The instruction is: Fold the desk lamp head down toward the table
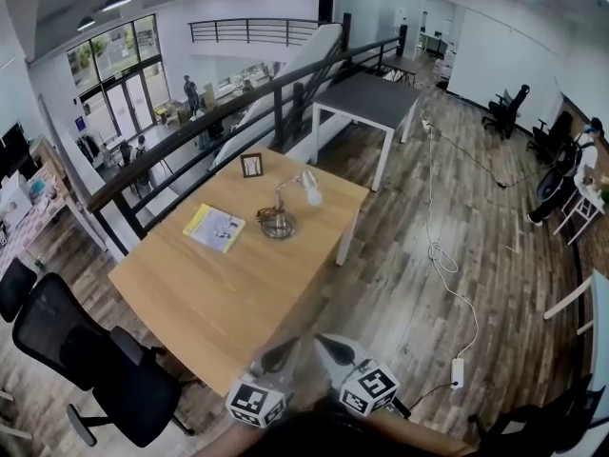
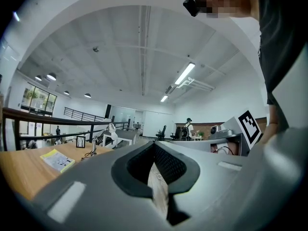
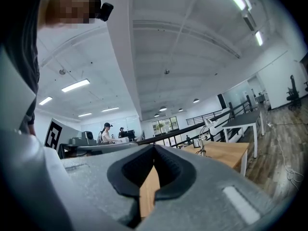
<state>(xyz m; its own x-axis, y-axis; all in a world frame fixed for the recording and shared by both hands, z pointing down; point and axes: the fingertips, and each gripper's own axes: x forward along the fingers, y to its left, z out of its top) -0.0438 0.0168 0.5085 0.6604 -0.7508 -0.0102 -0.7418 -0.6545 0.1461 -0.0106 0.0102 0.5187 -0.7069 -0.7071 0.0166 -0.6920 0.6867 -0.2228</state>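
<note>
Far right on light wooden table: silver desk lamp with white head, head raised; yellow booklet just left. Near edge: grey left gripper and grey right gripper, jaws pressed together, nothing between (both well apart from lamp).

Indoor, bright, even. Srcs: ceiling tube lights, round downlights, plus daylight thru tall windows at far left of head view; the panes are slightly blown out. No hard shadows on table. Heavy fisheye in all 3 views: railing and walls bow, corners vignette to black. Left gripper and right gripper fill the lower frame, soft and defocused up close; bkgd is sharper. Head view smears along the bottom edge.
</note>
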